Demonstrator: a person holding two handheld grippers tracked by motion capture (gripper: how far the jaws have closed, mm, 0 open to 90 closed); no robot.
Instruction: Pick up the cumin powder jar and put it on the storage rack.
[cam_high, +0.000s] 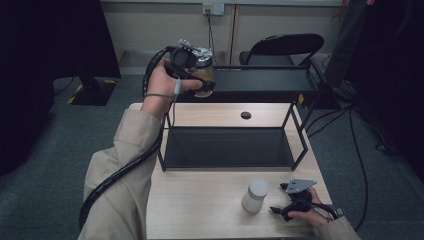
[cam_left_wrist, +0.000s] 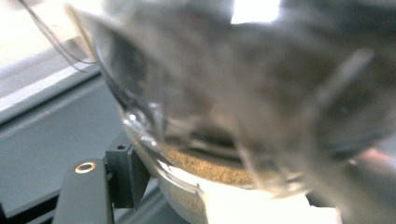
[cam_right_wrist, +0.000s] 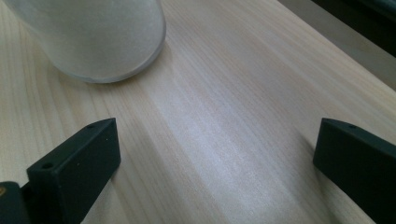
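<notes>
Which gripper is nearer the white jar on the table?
Right. The right gripper, jaws open, rests on the table just beside the white jar. The left gripper is raised at the far left of the shelf, shut on a glass jar.

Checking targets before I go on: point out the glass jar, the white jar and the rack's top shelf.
glass jar (cam_high: 204, 75), high view, brownish body beside the hand.
white jar (cam_high: 255, 196), high view, frosted side wall.
top shelf (cam_high: 265, 80), high view, bare dark surface.
</notes>
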